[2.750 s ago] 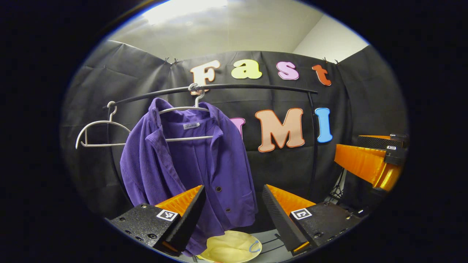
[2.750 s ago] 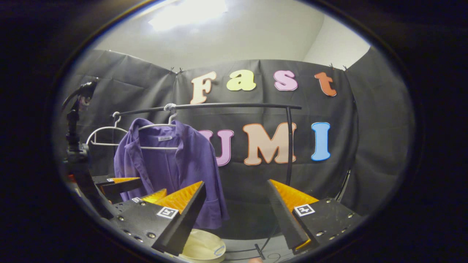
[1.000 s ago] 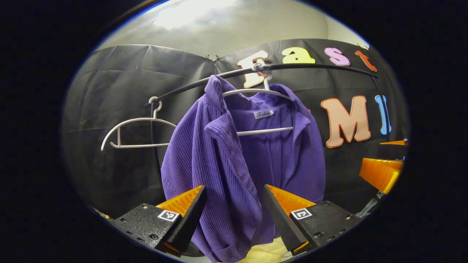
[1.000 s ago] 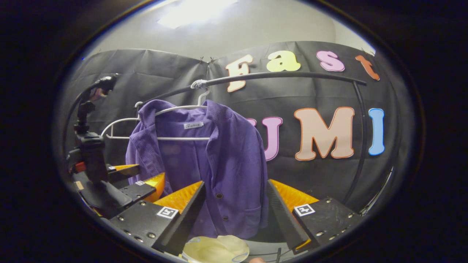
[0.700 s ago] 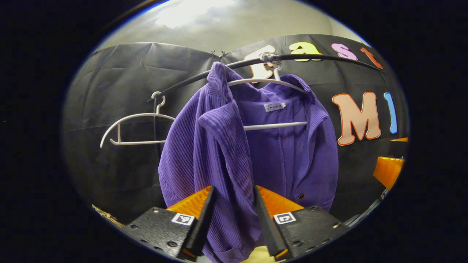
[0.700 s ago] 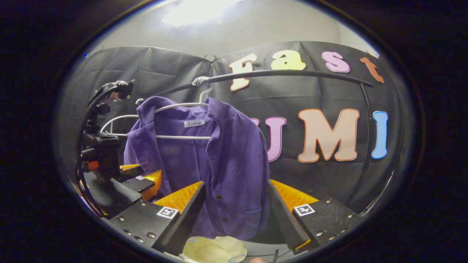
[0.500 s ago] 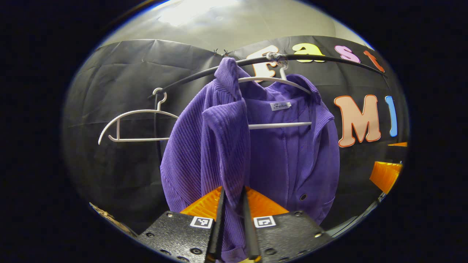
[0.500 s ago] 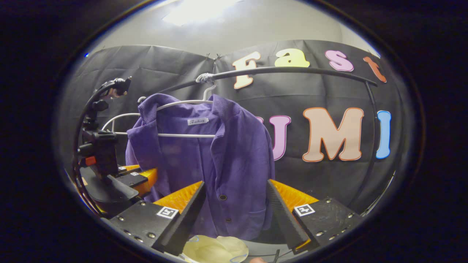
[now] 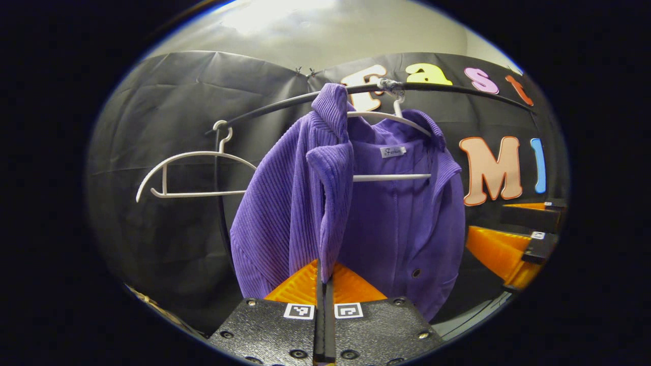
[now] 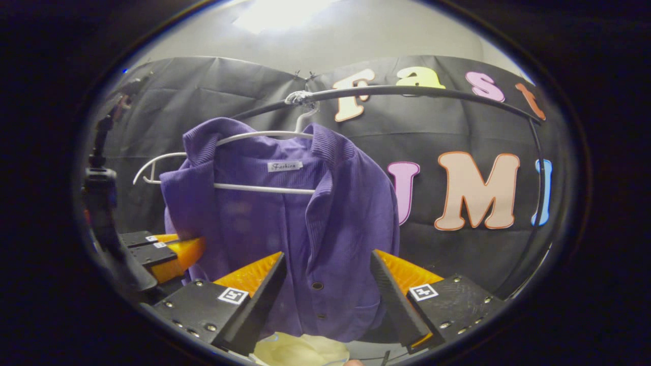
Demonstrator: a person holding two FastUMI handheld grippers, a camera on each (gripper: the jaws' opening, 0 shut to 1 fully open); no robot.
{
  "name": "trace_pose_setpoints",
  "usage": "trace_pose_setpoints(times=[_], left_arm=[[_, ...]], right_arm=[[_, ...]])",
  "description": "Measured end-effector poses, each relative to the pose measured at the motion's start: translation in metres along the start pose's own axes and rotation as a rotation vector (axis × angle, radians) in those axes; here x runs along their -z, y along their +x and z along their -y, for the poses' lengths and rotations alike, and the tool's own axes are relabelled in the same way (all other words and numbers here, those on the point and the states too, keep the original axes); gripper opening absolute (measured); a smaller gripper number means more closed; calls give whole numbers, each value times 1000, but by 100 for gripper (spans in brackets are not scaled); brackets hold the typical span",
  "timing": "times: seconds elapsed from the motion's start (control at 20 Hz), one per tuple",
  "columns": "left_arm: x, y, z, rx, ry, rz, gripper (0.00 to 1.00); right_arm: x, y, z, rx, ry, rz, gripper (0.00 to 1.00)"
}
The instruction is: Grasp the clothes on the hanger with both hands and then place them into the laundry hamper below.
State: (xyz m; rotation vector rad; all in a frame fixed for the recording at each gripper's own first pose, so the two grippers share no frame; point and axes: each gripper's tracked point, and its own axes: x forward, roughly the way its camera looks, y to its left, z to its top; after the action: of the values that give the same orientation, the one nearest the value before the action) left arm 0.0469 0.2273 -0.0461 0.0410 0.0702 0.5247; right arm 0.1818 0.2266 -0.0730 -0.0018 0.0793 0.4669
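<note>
A purple ribbed jacket [image 9: 402,223] hangs on a white hanger [image 9: 391,177] from a black rail [image 9: 274,105]. My left gripper [image 9: 324,277] is shut on the jacket's front edge below the lapel, and the cloth runs up from between its fingers. In the right gripper view the jacket [image 10: 351,213] hangs straight ahead. My right gripper [image 10: 328,258] is open, its fingers standing to either side of the buttoned lower front. I cannot tell whether they touch the cloth. The pale yellow hamper [image 10: 300,352] sits below the jacket's hem.
An empty white hanger [image 9: 196,155] hangs at the left end of the rail. The rail's upright [image 10: 541,168] curves down on the right. My left gripper [image 10: 170,249] also shows low on the left of the right gripper view, and my right gripper [image 9: 508,244] at the right of the left gripper view.
My left gripper has moved in and shut on the jacket's front edge, pulling it a little to the side. My right gripper has come closer to the jacket, still open.
</note>
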Motion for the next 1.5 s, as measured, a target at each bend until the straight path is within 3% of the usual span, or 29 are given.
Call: trace_pose_setpoints(times=[0.2,0.25,0.4,0.8,0.9,1.05,1.2,1.5], left_arm=[[-2,-5,1,63,11,-5,0],[-3,-7,0,71,8,-5,0],[-8,-12,-5,82,5,-1,1],[-21,-15,-24,65,9,25,0],[-23,-16,-28,57,9,27,0],[-23,-18,-34,46,16,34,0],[-24,-17,-38,39,14,35,0],[-28,-18,-47,22,0,44,0]], right_arm=[[-3,26,-8,45,4,19,99],[-3,33,-8,66,8,22,95],[-3,54,-8,127,15,27,95],[15,97,5,282,81,-12,100],[23,100,14,314,91,-37,95],[30,104,25,339,93,-57,99],[33,99,39,383,61,-71,94],[34,92,57,410,34,-100,25]])
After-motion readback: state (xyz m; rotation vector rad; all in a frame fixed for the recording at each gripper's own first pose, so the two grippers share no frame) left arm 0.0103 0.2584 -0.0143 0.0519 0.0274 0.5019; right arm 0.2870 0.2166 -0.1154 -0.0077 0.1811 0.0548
